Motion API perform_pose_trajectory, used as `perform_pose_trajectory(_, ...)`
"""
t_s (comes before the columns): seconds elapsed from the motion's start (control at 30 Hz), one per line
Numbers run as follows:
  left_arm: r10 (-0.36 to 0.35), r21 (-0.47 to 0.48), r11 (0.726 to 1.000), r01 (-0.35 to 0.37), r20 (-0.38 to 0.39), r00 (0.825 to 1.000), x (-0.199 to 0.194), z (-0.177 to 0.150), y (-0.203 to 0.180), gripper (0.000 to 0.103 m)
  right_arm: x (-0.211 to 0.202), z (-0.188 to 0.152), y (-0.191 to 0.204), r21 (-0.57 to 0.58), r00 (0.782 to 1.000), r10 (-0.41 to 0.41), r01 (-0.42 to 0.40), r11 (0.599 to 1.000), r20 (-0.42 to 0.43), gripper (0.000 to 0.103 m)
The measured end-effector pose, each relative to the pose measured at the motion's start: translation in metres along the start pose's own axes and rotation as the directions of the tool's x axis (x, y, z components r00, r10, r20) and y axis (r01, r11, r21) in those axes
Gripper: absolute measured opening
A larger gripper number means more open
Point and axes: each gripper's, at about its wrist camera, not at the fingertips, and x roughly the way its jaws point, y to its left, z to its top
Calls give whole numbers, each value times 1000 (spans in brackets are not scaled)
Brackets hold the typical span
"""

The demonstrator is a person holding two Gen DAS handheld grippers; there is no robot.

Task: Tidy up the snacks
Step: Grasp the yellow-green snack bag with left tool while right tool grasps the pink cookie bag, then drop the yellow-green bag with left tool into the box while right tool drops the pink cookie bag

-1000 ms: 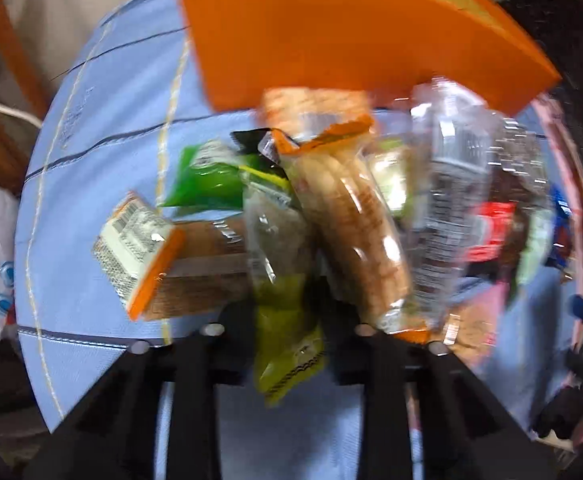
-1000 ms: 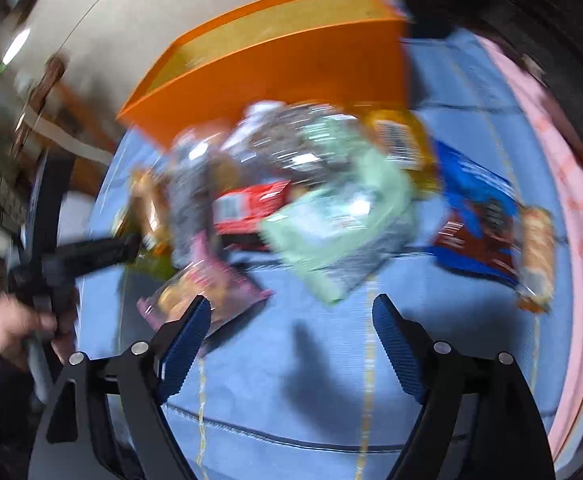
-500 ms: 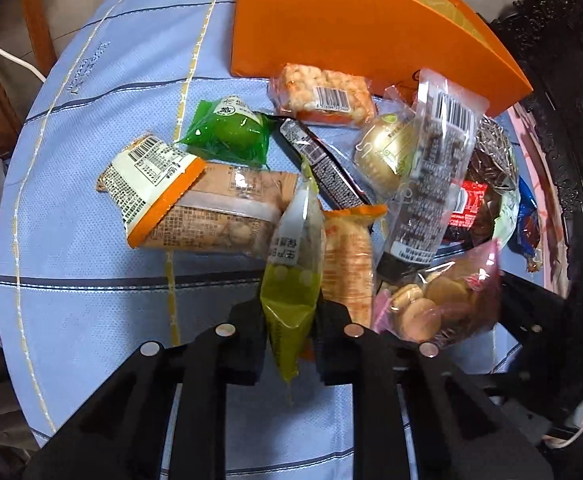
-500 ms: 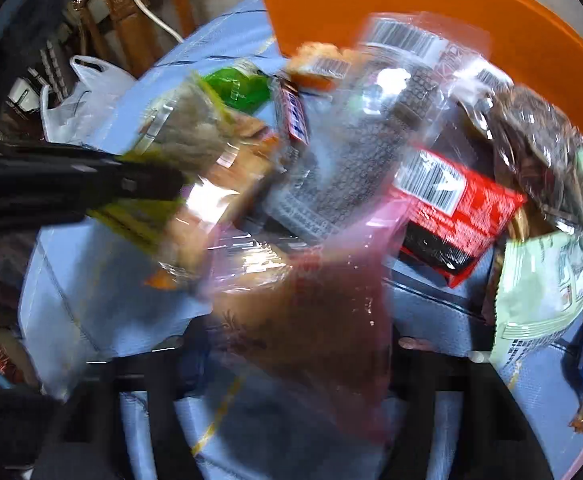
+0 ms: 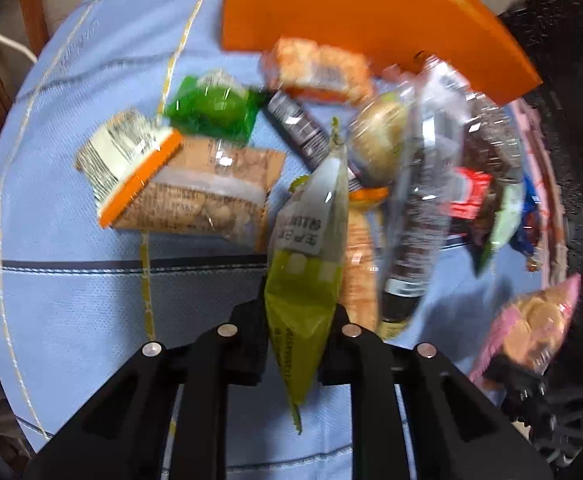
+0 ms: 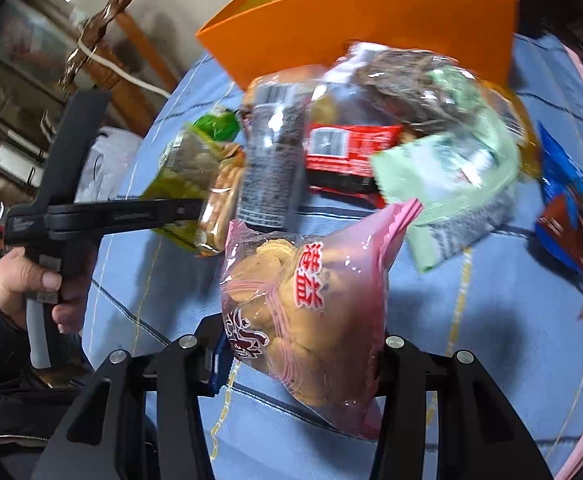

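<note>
At far left on the light-blue cloth surface [image 5: 71, 300] lies a clear biscuit packet with an orange band [image 5: 179, 184], and behind it a green wrapped sweet [image 5: 213, 110]. Next along, the left gripper [image 5: 297, 344] has its fingers clamped on a yellow-green pouch [image 5: 309, 256], held clear of the pile. Further right, the right gripper [image 6: 299, 356] has its fingers closed on a pink bag of round biscuits [image 6: 303, 300], likewise lifted. Both snacks seem to be mid-carry, so the next move probably calls for taking them over to the open orange box [image 6: 371, 24] at the back and releasing them there. Between the 2 grippers and that box sits the heap: a dark speckled packet [image 6: 271, 152], a red wrapper [image 6: 347, 148] and a pale-green pouch [image 6: 451, 168], which each load should pass above.
</note>
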Motion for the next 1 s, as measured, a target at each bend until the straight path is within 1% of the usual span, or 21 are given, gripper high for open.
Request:
perform_pose_trajectory(0.07, -28, 28, 999, 27, 32, 999, -23, -1, -3, 16, -11, 1, -5, 17, 1000, 11, -11, 1000, 30, 48)
perform_pose_trajectory(0.13, -41, 51, 998, 38, 63, 997, -43, 0, -6, 16, -26, 4, -10, 27, 998, 29, -31, 999, 62, 48)
perform_pose_trajectory(0.2, -46, 61, 997, 41, 86, 995, -60, 6, -8, 16, -38, 17, -10, 24, 994, 33, -36, 999, 108, 48)
perform_pose_trajectory(0.27, -37, 74, 997, 28, 117, 992, -73, 16, -9, 16, -54, 38, -11, 16, 986, 33, -36, 999, 166, 48)
perform_pose_trajectory(0.33, -37, 91, 996, 23, 156, 987, -88, 33, -15, 16, -70, 59, -14, 2, 976, 25, -27, 1000, 216, 48)
perform_pose_trajectory(0.4, -44, 96, 995, 25, 198, 979, -102, 53, -19, 16, -87, 89, -21, 2, 959, 8, -9, 1000, 282, 48)
perform_pose_trajectory(0.43, -46, 100, 995, 24, 225, 973, -109, 68, -22, 16, -96, 107, -25, 10, 947, -4, 1, 1000, 321, 48)
perform_pose_trajectory(0.53, -36, 102, 995, 7, 283, 958, -120, 113, -34, 16, -105, 145, -35, 34, 921, -45, 35, 999, 387, 48)
perform_pose_trajectory(0.57, -40, 96, 995, 13, 292, 956, -121, 131, -36, 16, -106, 161, -39, 46, 912, -60, 45, 998, 406, 48)
perform_pose_trajectory(0.6, -50, 91, 996, 24, 291, 956, -120, 143, -39, 16, -106, 176, -44, 58, 906, -70, 50, 997, 418, 48)
perform_pose_trajectory(0.63, -63, 83, 996, 40, 288, 956, -118, 162, -42, 16, -105, 185, -47, 65, 902, -76, 53, 996, 425, 48)
perform_pose_trajectory(0.67, -53, 87, 996, 29, 288, 956, -114, 179, -47, 16, -103, 196, -52, 81, 896, -93, 64, 995, 435, 48)
perform_pose_trajectory(0.7, -44, 93, 996, 18, 285, 957, -110, 188, -50, 16, -99, 206, -57, 96, 893, -108, 73, 993, 437, 48)
perform_pose_trajectory(0.73, -32, 102, 995, 4, 273, 961, -100, 205, -56, 16, -95, 212, -62, 105, 894, -113, 75, 992, 433, 48)
perform_pose_trajectory(0.83, -18, 98, 995, -5, 234, 972, -74, 229, -64, 16, -75, 231, -77, 156, 898, -151, 93, 983, 413, 48)
perform_pose_trajectory(0.93, -3, 93, 996, -15, 191, 982, -45, 238, -71, 17, -41, 243, -86, 196, 912, -176, 108, 975, 371, 49)
perform_pose_trajectory(1.0, -3, 83, 996, -11, 166, 986, -30, 238, -71, 20, -25, 246, -93, 218, 921, -187, 116, 969, 341, 51)
